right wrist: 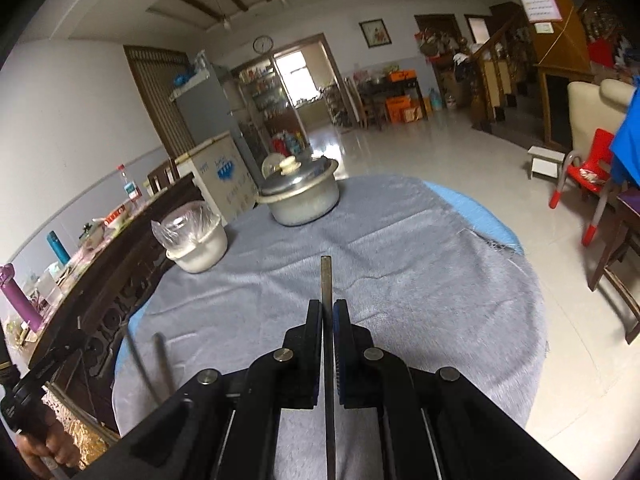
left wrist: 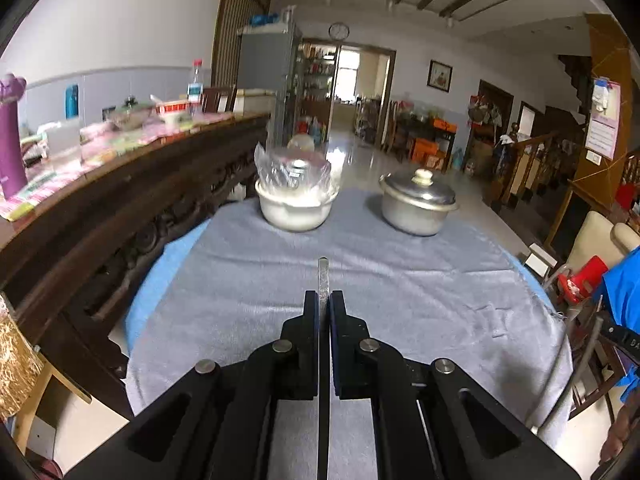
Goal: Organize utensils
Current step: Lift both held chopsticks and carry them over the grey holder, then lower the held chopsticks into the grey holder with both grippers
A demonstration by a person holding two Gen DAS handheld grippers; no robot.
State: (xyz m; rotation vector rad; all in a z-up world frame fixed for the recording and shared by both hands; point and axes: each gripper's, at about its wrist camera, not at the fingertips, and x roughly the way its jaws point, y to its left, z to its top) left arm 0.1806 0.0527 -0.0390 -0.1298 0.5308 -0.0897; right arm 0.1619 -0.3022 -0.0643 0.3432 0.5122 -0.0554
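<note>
Big tiled living room, and the round table [left wrist: 400, 280] with its grey cloth [right wrist: 400, 280] is bare across the middle, only a lidded metal pot [left wrist: 418, 204] and a white bowl [left wrist: 296, 208] holding a plastic bag near the far edge. Left tongs [left wrist: 324, 300] are clenched on a thin flat metal utensil [left wrist: 323, 276], right tongs [right wrist: 327, 308] on a dark slim utensil [right wrist: 326, 280], both above the cloth. Only the right view catches the open floor beyond the table's right rim, plus a hand [right wrist: 44, 448] at lower left.
</note>
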